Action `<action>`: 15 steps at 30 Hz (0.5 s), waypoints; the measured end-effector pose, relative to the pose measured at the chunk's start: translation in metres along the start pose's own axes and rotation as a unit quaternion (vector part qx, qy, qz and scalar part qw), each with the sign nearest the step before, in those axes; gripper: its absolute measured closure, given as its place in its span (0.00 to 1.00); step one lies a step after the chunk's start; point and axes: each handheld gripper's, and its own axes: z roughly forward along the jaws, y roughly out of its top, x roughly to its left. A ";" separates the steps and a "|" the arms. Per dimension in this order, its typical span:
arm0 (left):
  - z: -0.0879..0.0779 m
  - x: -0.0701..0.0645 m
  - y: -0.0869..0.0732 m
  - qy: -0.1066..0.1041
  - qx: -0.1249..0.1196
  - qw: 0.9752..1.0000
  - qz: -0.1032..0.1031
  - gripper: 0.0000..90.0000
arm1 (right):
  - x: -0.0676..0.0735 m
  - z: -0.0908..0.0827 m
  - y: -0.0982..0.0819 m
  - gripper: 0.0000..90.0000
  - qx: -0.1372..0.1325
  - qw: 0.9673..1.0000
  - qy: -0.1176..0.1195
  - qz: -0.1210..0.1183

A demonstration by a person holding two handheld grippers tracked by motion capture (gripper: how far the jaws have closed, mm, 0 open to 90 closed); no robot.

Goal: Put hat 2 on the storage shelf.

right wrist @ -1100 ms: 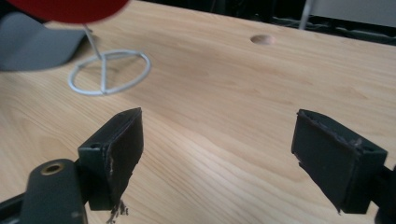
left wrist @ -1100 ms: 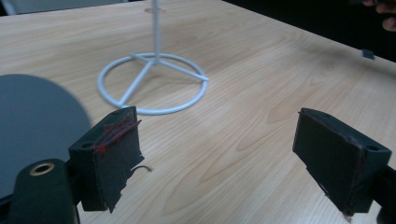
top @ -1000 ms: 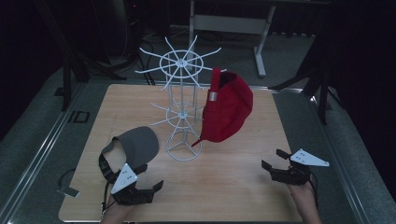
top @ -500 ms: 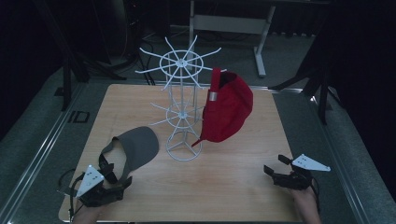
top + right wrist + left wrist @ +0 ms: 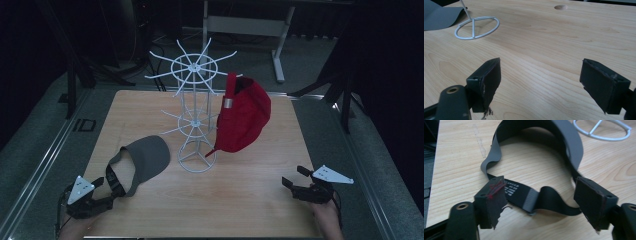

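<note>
Nearest the person, at the wooden table's (image 5: 250, 200) front left corner, the left gripper (image 5: 102, 192) has its jaws spread, just been closing, with the grey visor's (image 5: 145, 157) black rear strap (image 5: 549, 200) lying between them, pads not pressing it. Beyond the strap, the visor's brim rests flat on the table, just left of the white wire rack's (image 5: 196, 120) ring base. Right of that rack, the right gripper (image 5: 295, 181) hovers with jaws wide apart, holding nothing. Farther back, a red cap (image 5: 245, 117) hangs on the rack's right side.
</note>
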 end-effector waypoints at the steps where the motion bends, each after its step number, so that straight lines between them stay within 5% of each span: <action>1: 0.002 0.002 0.000 -0.001 0.005 1.000 0.004 0.33 | 0.000 0.000 0.000 0.19 0.001 1.000 0.001 0.001; 7: 0.017 0.007 0.002 -0.031 0.039 0.998 0.022 0.33 | 0.000 0.001 -0.002 0.19 0.001 1.000 0.001 0.002; 15: 0.029 0.008 0.006 -0.044 0.080 0.995 0.050 0.37 | -0.001 0.000 -0.004 0.19 0.004 1.000 -0.001 0.004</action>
